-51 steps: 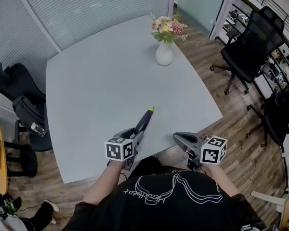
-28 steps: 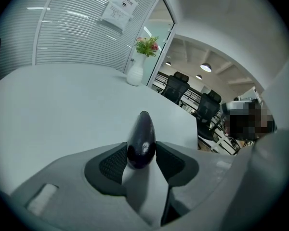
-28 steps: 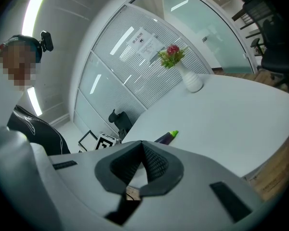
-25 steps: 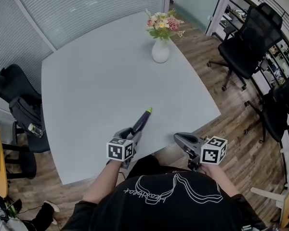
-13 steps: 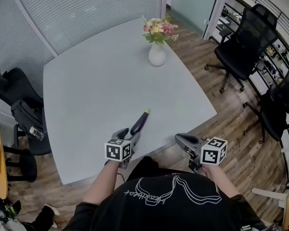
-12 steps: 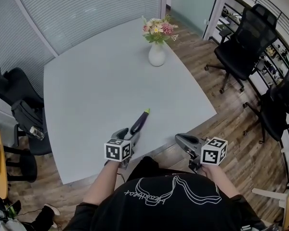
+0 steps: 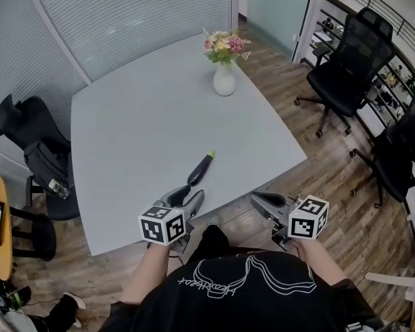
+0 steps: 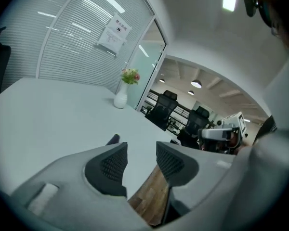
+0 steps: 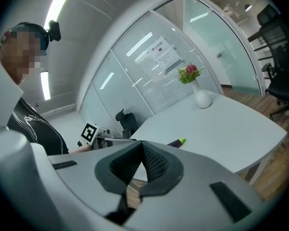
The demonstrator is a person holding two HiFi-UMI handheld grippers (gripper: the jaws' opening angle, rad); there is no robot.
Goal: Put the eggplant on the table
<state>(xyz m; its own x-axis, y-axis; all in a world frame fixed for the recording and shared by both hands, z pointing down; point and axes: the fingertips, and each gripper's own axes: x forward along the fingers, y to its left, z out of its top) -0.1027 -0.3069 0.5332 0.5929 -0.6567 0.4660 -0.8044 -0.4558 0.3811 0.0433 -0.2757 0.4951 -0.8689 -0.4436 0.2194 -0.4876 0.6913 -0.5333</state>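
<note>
The eggplant, dark purple with a green stem end, lies on the pale grey table near its front edge. My left gripper hangs just short of it, above the table's edge. Its jaws are apart and closing, and nothing is between them. In the left gripper view the eggplant's dark end peeks over the left jaw of that gripper. My right gripper is shut and empty, off the table to the right. Its own view shows the eggplant beyond the jaws.
A white vase of flowers stands at the table's far side. Black office chairs are on the wooden floor to the right. Another black chair stands to the left of the table. Glass walls with blinds close off the back.
The left gripper has drawn back and up from the eggplant, which stays lying on the table. The right gripper has risen slightly.
</note>
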